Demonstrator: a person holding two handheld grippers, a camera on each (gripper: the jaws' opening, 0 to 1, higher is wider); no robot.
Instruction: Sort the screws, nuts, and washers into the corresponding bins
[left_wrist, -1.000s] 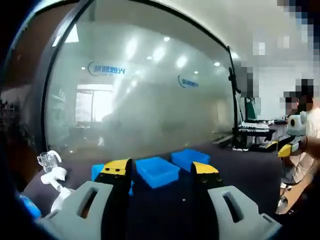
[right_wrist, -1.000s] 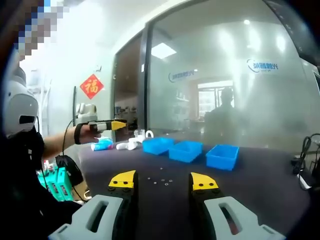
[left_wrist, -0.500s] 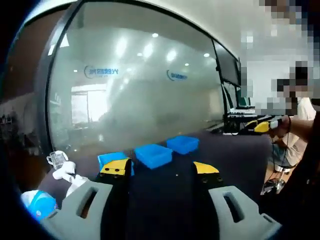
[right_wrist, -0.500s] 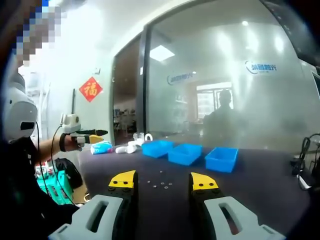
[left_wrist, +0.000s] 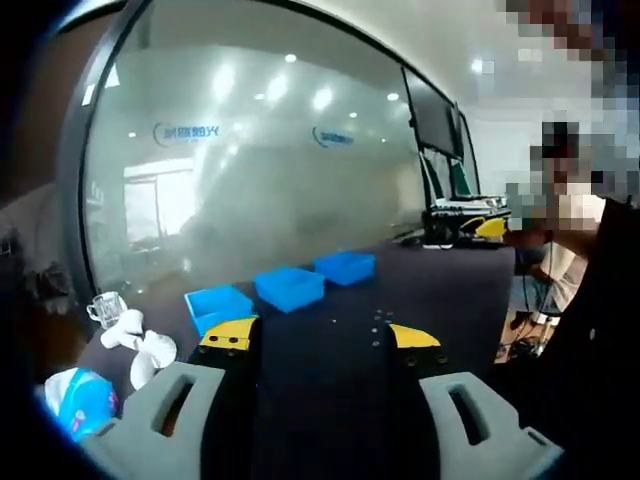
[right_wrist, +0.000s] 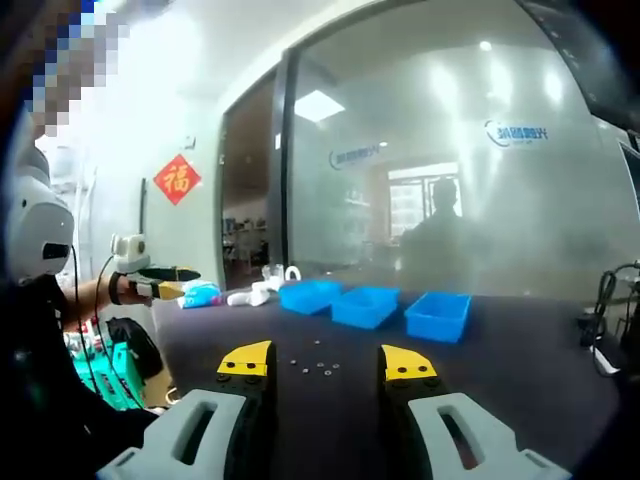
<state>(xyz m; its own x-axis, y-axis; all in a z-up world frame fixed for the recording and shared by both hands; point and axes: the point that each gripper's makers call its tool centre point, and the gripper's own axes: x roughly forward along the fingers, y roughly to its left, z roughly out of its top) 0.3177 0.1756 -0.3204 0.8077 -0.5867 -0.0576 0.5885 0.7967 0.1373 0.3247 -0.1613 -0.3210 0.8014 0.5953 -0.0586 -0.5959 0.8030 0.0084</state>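
Note:
Three blue bins stand in a row on the dark table: in the left gripper view they are a near bin (left_wrist: 218, 303), a middle bin (left_wrist: 290, 287) and a far bin (left_wrist: 346, 267). Several small metal parts (left_wrist: 380, 318) lie loose in front of them. My left gripper (left_wrist: 320, 335) is open and holds nothing, above the near table. In the right gripper view the bins (right_wrist: 366, 305) sit behind the scattered parts (right_wrist: 315, 368), and my right gripper (right_wrist: 327, 362) is open and holds nothing. The left gripper (right_wrist: 150, 275) shows at the far left, and the right gripper (left_wrist: 485, 228) at the table's far end.
White objects (left_wrist: 135, 340), a glass cup (left_wrist: 105, 310) and a blue-and-white packet (left_wrist: 80, 395) lie at the table's left end. A frosted glass wall (right_wrist: 450, 200) runs behind the table. Cables (right_wrist: 610, 300) hang at the right, and a person stands close by.
The left gripper's view has swung, so the bins sit further left and the loose parts now show. In the right gripper view the left gripper has moved left and lower.

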